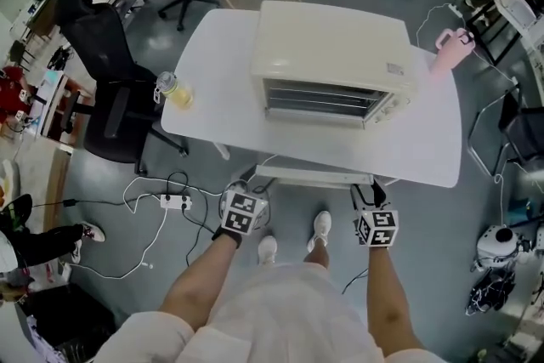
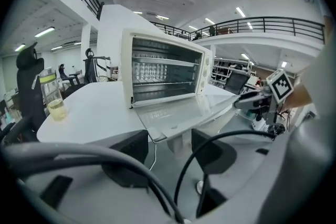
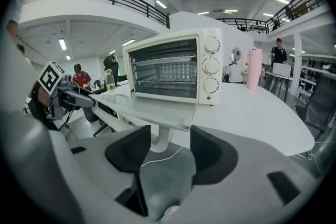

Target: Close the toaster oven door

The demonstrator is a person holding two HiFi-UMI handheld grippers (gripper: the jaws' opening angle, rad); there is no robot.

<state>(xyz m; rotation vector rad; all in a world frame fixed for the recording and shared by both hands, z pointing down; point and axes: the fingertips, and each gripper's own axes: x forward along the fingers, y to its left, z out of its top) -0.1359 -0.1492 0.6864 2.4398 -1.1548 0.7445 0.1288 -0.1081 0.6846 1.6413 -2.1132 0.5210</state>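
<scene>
**A:** what's the setup? where's the oven?

**B:** oven (image 1: 331,55) is mid desk (image 1: 425,149). It's a cream box with three knobs (image 3: 211,65) down the right side and a wire rack (image 3: 168,73) inside. The door (image 1: 313,176) is dropped flat, a glass panel sticking out past the desk's front edge

**A:** and the claws?

**B:** left claw (image 2: 169,152) and right claw (image 3: 170,152) are both wide open with nothing in them. There's one by each front corner of the door, and neither is touching it as far as I can tell

**A:** what could go sideways?

**B:** my guess is that lip is thin and slick, so a claw could skid off it and the door would flop back down. Lifting one corner harder than the other could twist it on the hinge. Shoving forward instead of up might slide the whole oven back across the desk. The bottle (image 1: 174,89) is well apart, so it's no worry
</scene>
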